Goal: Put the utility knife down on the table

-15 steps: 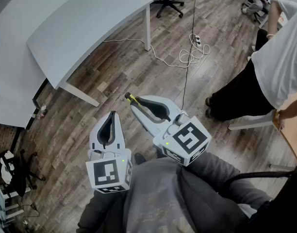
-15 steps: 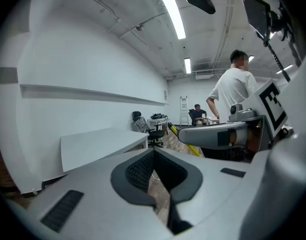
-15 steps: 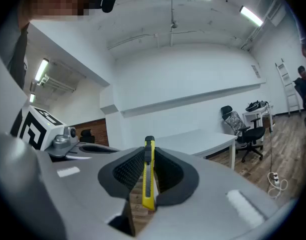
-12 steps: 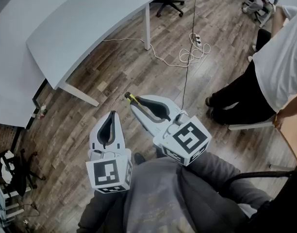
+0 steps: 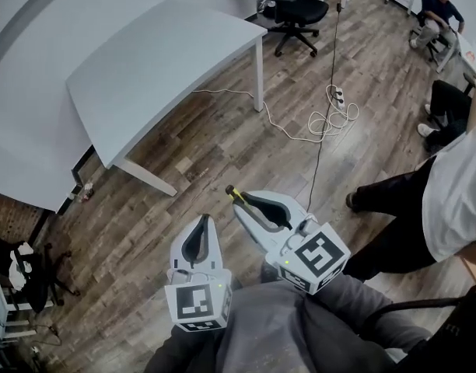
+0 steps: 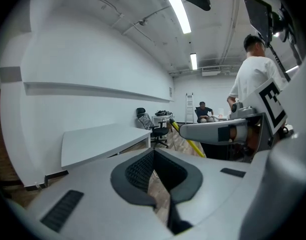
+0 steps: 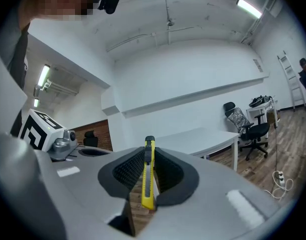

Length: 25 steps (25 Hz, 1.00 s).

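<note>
Wood-plank flooring (image 5: pixel 183 162) fills the head view, and a white rectangular table (image 5: pixel 160 61) is seen at the far left with nothing on its visible top. Beyond it stands a black office chair (image 5: pixel 296 10), and a white cable (image 5: pixel 331 119) is coiled on the floor to the right. A person in a white shirt (image 5: pixel 456 200) is caught at the right edge.

And the yellow slim utility knife (image 7: pixel 149 179) is clamped in the right gripper (image 5: pixel 246 205). It is pinched edge-on between the dark ribbed pads, its black-capped end poking out past the jaw tips. It is held over the floor, well apart from the table, so the putting down is judged not yet begun.

The left gripper (image 5: pixel 204 224) is carried just beside it, jaws brought together on nothing.

The knife is judged light and stiff, with a smooth plastic body that could slide if the grip were loosened early. It is best held by the middle of the body, as it is here. Whether any blade is extended cannot be told, so the projecting end should be kept off the tabletop until the knife is laid flat.
</note>
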Tool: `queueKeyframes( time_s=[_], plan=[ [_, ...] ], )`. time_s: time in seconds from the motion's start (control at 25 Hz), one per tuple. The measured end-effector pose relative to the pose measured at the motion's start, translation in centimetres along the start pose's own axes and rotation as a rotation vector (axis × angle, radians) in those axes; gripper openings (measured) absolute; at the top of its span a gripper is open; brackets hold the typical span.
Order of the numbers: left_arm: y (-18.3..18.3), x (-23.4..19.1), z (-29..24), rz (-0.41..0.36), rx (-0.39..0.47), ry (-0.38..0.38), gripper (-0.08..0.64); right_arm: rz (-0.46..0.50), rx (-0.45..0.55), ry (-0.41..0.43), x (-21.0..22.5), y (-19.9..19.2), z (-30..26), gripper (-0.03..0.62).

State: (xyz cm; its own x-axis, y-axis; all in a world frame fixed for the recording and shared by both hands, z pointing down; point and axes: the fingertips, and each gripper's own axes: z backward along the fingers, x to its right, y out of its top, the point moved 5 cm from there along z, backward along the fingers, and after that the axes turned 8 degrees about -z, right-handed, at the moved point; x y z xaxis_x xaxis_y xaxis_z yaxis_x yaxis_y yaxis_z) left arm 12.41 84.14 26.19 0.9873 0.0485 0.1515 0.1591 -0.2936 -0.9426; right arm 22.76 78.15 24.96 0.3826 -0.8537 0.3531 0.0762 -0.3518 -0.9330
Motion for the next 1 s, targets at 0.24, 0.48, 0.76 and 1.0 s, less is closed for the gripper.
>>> queueKeyframes(
  time_s=[0.24, 0.48, 0.76, 1.0],
  plan=[
    [-0.2, -1.0, -1.8, 0.007, -0.046, 0.011, 0.003, -0.031, -0.011, 0.007, 1.5, 0.3, -1.5, 0.063],
    [-0.7, -1.7, -5.6, 0.016, -0.068, -0.036, 0.003, -0.054, -0.024, -0.044, 4.6, 0.2, -3.2, 0.063],
    [0.6, -5.0, -12.7, 0.028, -0.043, -0.081, 0.003, -0.045, -0.028, -0.091, 9.2, 2.0, -8.0, 0.063],
    [1.8, -9.2, -18.5, 0.041, -0.035, -0.117, 0.003, -0.047, -0.041, -0.126, 12.5, 3.7, -13.7, 0.063]
  ],
)
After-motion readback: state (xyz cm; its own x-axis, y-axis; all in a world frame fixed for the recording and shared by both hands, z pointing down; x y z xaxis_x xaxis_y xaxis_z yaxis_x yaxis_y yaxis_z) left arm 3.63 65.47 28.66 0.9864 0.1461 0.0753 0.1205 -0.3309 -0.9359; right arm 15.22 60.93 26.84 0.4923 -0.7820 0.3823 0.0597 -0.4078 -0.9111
